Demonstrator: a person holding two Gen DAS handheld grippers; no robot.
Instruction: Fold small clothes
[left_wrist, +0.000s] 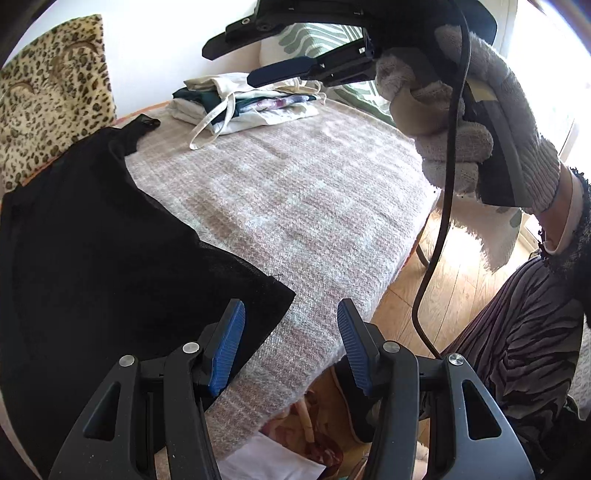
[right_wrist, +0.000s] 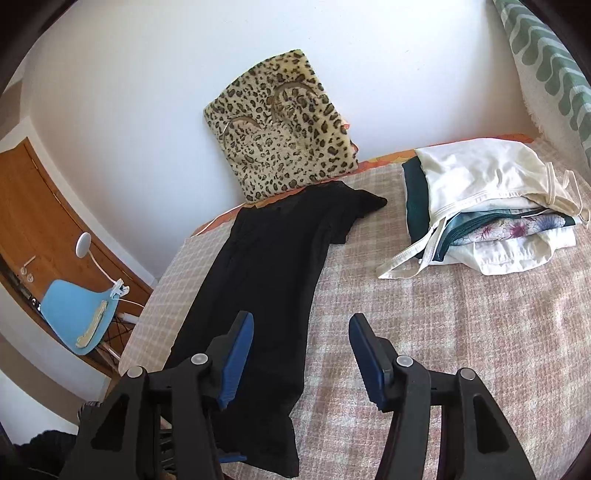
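Note:
A black top (right_wrist: 269, 266) lies flat and lengthwise on the pink-and-white checked blanket (right_wrist: 443, 332); it also shows in the left wrist view (left_wrist: 92, 240) at the left. My left gripper (left_wrist: 291, 332) is open and empty, just above the garment's near corner at the bed edge. My right gripper (right_wrist: 301, 350) is open and empty, hovering over the garment's right edge. In the left wrist view the right gripper (left_wrist: 258, 70) is held high in a gloved hand (left_wrist: 461, 122) over the bed. A pile of folded clothes (right_wrist: 487, 206) lies at the far right.
A leopard-print cushion (right_wrist: 284, 125) leans on the white wall behind the garment. A green-patterned pillow (right_wrist: 546, 62) stands at the far right. A blue chair (right_wrist: 77, 310) and wooden door (right_wrist: 44, 221) are left of the bed. Wooden floor (left_wrist: 443, 288) lies beyond the bed's edge.

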